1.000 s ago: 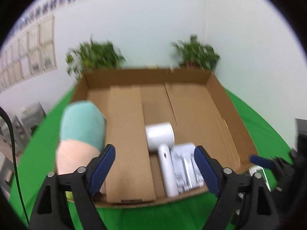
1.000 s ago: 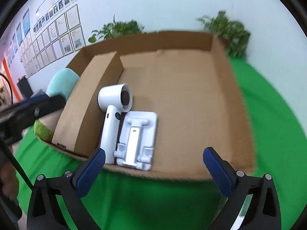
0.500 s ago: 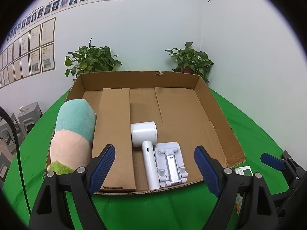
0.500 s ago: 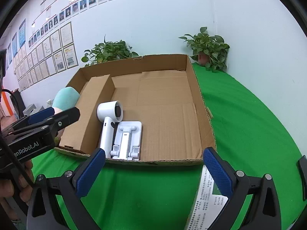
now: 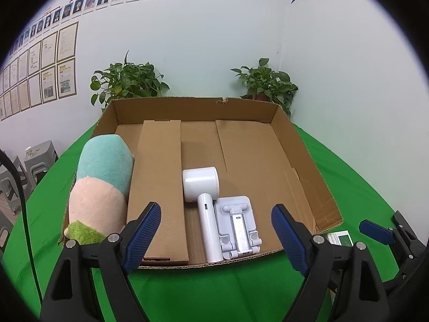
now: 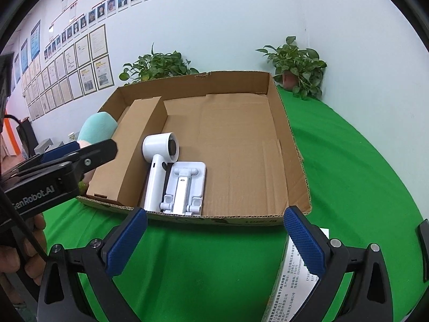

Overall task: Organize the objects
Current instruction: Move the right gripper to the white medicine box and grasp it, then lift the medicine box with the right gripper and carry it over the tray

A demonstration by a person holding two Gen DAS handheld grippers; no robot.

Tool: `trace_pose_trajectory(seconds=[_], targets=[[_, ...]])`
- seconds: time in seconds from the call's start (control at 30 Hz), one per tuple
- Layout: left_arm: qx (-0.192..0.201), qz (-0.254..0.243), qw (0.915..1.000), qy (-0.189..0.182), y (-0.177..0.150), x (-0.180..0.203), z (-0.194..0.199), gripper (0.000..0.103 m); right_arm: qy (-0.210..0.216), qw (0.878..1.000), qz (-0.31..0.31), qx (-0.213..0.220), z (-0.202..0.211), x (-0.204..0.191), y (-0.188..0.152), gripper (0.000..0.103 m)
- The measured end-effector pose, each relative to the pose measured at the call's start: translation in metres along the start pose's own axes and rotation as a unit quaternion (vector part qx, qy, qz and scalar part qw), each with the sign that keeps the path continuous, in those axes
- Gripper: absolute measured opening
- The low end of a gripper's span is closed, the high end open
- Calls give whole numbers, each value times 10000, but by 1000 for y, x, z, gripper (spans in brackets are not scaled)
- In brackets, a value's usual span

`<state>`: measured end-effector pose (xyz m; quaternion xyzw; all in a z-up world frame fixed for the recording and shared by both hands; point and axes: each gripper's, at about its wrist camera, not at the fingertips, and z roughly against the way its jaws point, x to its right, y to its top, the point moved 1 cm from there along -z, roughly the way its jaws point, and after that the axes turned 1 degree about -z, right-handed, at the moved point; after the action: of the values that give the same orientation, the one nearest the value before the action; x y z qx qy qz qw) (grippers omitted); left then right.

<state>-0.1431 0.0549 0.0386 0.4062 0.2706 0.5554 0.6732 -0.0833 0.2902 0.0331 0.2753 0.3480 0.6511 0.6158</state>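
Risks, my read: the green-and-white carton (image 6: 292, 276) lies on the table (image 6: 362, 177) at lower right of the right wrist frame, outside the cardboard box (image 6: 295, 161), partly under the right gripper's (image 6: 215, 237) right finger. Pinching a flat carton could skid it. The box's low near wall could catch it on the way in.

Count: 1 cardboard box, 1 inner cardboard sleeve (image 5: 158, 185), 1 plush toy (image 5: 100, 187) at lower left over the box's left edge, 1 white hair dryer (image 5: 203, 204), 1 white phone stand (image 5: 237, 228), 1 carton.

Left gripper (image 5: 215, 230) fingers apart, empty. Right fingers apart, empty.
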Motion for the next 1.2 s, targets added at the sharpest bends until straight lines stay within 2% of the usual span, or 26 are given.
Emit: trace_pose_trajectory(seconds=[0.1, 0.23, 0.37, 0.47, 0.57, 0.63, 0.67, 0.73, 0.8, 0.9, 1.0, 1.13, 1.17, 1.2], targets=[[-202, 10, 9996, -213, -6, 1, -8, 85, 37, 10000, -23, -57, 0, 4, -8, 102], [-722, 57, 9942, -790, -22, 8, -22, 85, -76, 9992, -112, -368, -4, 26, -36, 102], [-1376, 151, 9776, -1586, -47, 21, -36, 85, -695, 9924, -469, -900, -10, 69, -69, 102], [-1654, 136, 9668, -1944, -64, 34, -44, 84, -867, 9852, -740, -1281, -14, 97, -89, 102], [-1839, 260, 9572, -2221, -76, 42, -49, 84, -884, 9796, -836, -1602, -21, 106, -104, 102], [-1940, 303, 9533, -2295, -80, 45, -51, 84, -848, 9787, -797, -1692, -24, 101, -109, 102], [-1959, 289, 9532, -2285, -82, 46, -50, 84, -778, 9794, -796, -1684, -25, 98, -110, 99], [-1959, 292, 9540, -2249, -85, 45, -48, 84, -656, 9811, -720, -1669, -26, 89, -111, 85], [-1970, 364, 9533, -2259, -85, 41, -47, 85, -691, 9822, -439, -1691, -28, 76, -110, 66], [-1978, 499, 9529, -2242, -89, 31, -44, 85, -441, 9841, -87, -1717, -29, 51, -110, 63], [-2099, 803, 9465, -2315, -94, 20, -42, 84, -16, 9841, 266, -1755, -26, 20, -113, 62], [-2196, 1041, 9391, -2430, -102, 12, -39, 84, 513, 9844, 552, -1592, -20, -9, -111, 65], [-2235, 1071, 9371, -2459, -103, 10, -39, 84, 544, 9844, 625, -1549, -20, -13, -109, 81], [-2272, 1104, 9347, -2502, -105, 10, -39, 84, 529, 9848, 691, -1504, -18, -16, -109, 103]])
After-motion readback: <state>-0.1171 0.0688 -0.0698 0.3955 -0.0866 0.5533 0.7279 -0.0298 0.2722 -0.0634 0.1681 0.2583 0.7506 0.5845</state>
